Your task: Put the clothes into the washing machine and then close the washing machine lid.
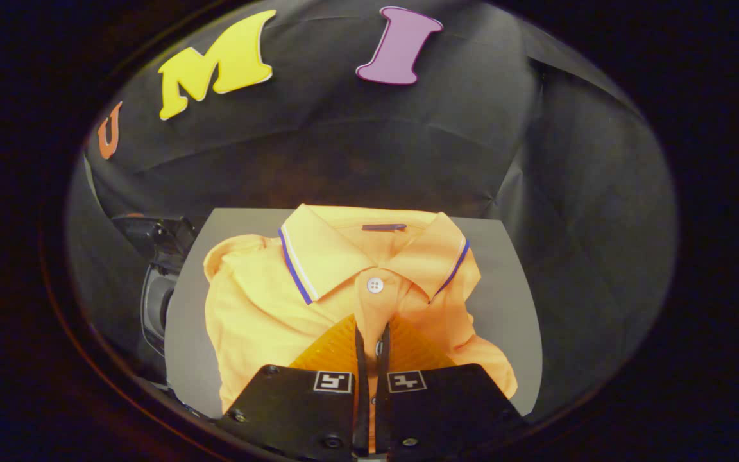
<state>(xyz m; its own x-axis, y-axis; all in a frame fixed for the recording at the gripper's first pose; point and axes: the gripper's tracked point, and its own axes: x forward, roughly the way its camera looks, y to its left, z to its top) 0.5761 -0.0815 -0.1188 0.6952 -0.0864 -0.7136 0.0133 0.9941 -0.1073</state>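
The pickup step is judged to be in hand. The gripper [369,330] is seen with its fingers drawn nearly together, pinching the button strip of the folded shirt [267,308], which lies on a grey board [510,301]. A lift and a carry to the washing machine [154,282], beside the board, are called for next.

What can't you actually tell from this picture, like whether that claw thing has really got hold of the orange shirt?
- Grip: in the gripper view the gripper has its fingers nearly together over the orange polo shirt placket; the fingers hide whether fabric is pinched.
- Shirt's lower front: covered by the gripper body.
- Dark object beside the grey surface: half hidden by that surface and in shadow, so it cannot be identified as the washing machine.
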